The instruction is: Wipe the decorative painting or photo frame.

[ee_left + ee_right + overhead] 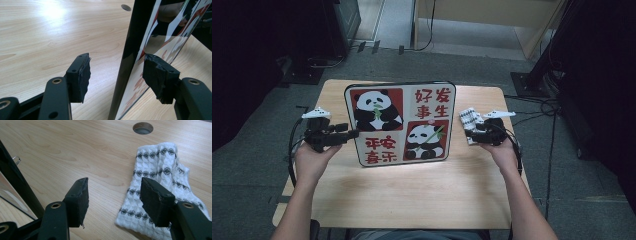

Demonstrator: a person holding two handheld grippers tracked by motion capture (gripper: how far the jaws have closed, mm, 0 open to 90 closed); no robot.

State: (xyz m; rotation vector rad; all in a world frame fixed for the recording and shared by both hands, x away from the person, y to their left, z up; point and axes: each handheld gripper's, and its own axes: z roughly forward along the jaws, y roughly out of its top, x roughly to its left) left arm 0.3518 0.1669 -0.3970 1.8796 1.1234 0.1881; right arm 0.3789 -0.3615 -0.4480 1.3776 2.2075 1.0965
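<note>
From beside the right hand, the right gripper (113, 200) hung low over the pale wooden table (65, 150) with its two black jaws spread wide and nothing between them but bare wood. A white cloth (162, 170) patterned with rows of dark diamonds lay rumpled on the table, its near part partly hidden behind the right-hand jaw, and past its far end a round hole (142, 127) was cut in the tabletop. At the left edge ran the dark rim of a glossy panel (13, 182), with a small metal clip (15, 159) beside it
</note>
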